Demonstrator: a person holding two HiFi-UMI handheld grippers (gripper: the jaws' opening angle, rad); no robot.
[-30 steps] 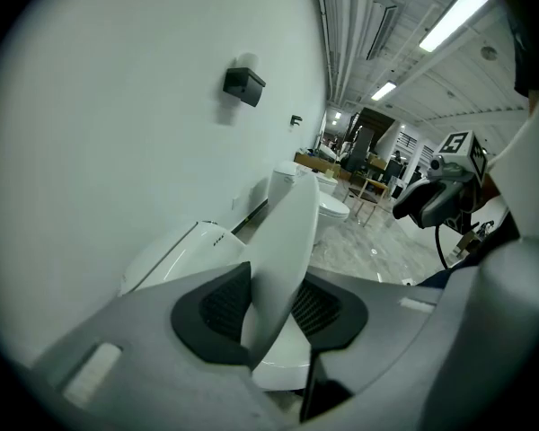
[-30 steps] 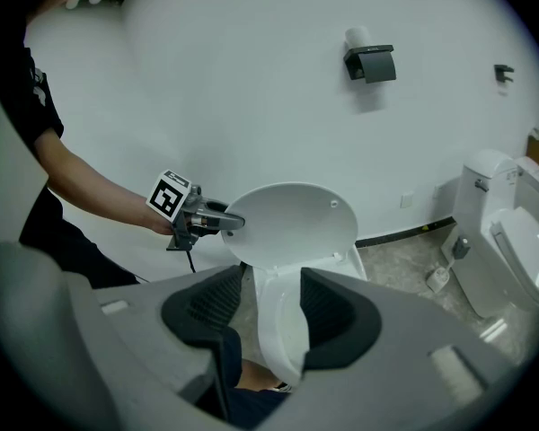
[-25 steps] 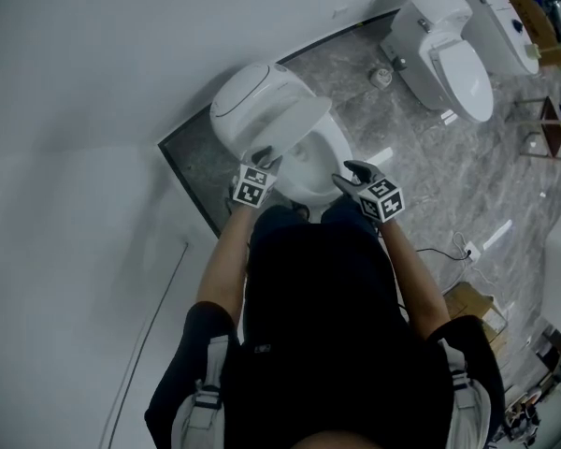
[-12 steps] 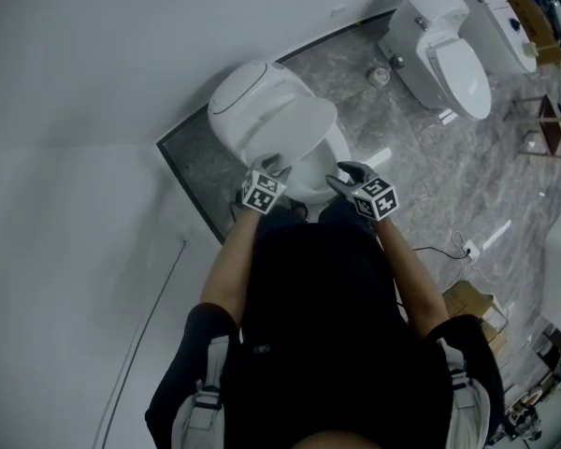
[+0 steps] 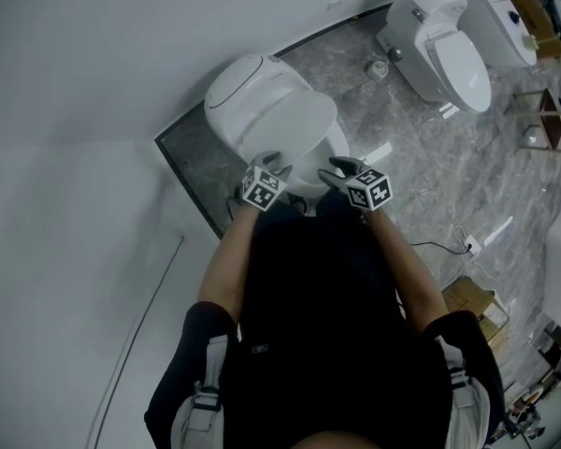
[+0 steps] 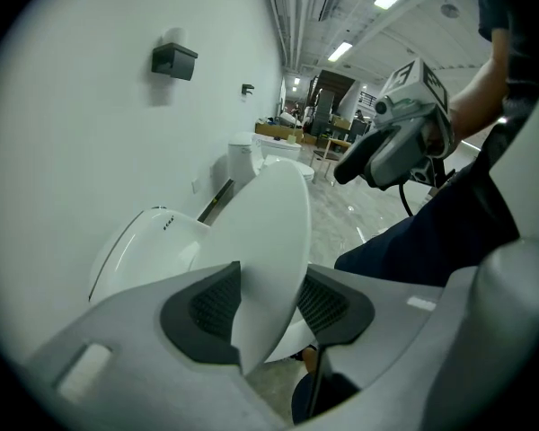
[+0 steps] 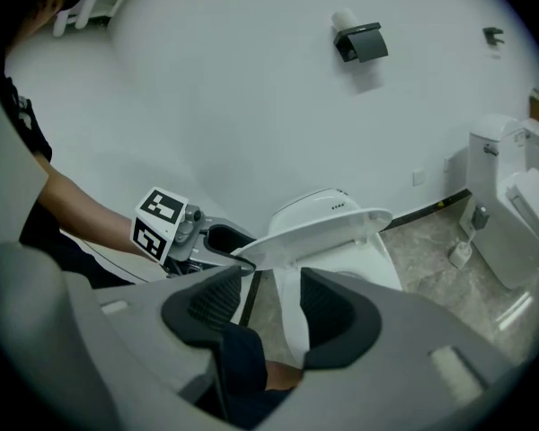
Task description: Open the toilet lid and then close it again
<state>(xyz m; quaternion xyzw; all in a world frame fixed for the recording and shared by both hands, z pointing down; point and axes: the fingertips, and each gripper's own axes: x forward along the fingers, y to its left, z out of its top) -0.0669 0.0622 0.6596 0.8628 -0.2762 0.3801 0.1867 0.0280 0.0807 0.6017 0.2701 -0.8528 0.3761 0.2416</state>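
Note:
A white toilet (image 5: 236, 90) stands against the wall, and its lid (image 5: 294, 124) hangs half lowered over the bowl (image 7: 364, 260). My left gripper (image 5: 273, 162) is at the lid's front edge. In the left gripper view the lid (image 6: 271, 227) runs between the two pads of the left gripper (image 6: 268, 303). Those jaws have just been opening, they stand wide, and I see no squeeze on the lid. My right gripper (image 5: 341, 168) hovers open by the bowl's front right, nothing between its jaws. The right gripper view shows the lid (image 7: 323, 227) and the left gripper (image 7: 223, 241) at its edge.
A plain white wall runs behind and to the left of the toilet, with a black paper holder (image 7: 361, 41) on it. Two more toilets (image 5: 444, 40) stand further along the grey marble floor. A cable (image 5: 439, 247) and cardboard box (image 5: 472, 305) lie to my right.
The lid has swung down further over the bowl. My left gripper followed its front edge and its jaws widened. The right gripper drifted left toward the bowl.

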